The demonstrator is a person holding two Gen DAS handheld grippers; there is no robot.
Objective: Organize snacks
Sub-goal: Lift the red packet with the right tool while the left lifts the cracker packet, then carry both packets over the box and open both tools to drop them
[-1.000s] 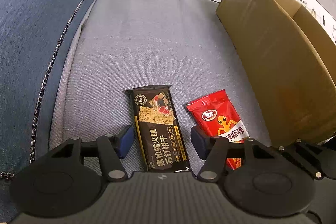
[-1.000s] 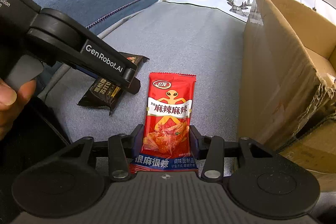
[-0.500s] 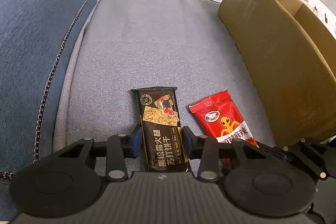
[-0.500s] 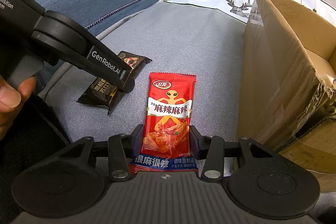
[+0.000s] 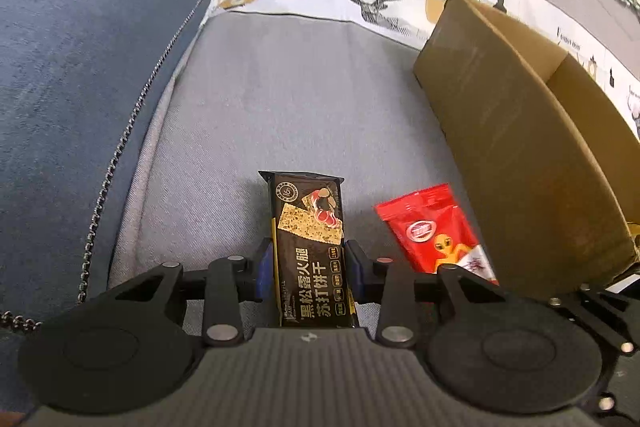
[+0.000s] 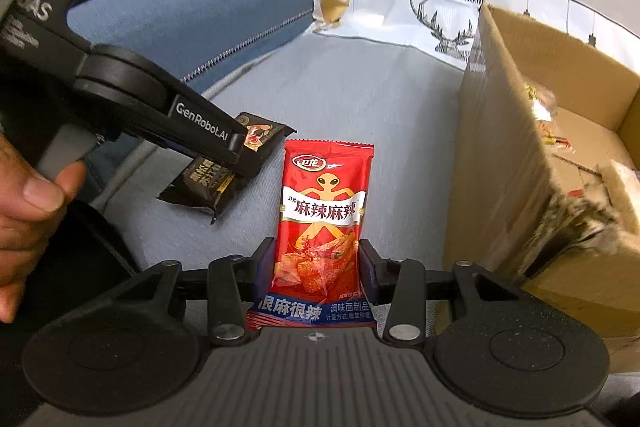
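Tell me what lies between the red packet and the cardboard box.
Nothing: only bare grey cushion separates the red packet from the cardboard box, shown in the right wrist view.

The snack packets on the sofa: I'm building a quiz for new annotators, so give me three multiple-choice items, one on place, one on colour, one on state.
1. Where does the cardboard box stand relative to the red packet in the right wrist view?
A. to its right B. to its left C. on top of it
2. What colour is the packet between the left gripper's jaws?
A. green B. black C. white
3. How is the box?
A. taped shut B. crushed flat C. open on top

Answers: 1 A, the box wall rises right of the packet. 2 B, the cracker packet has a black wrapper. 3 C, its inside shows.
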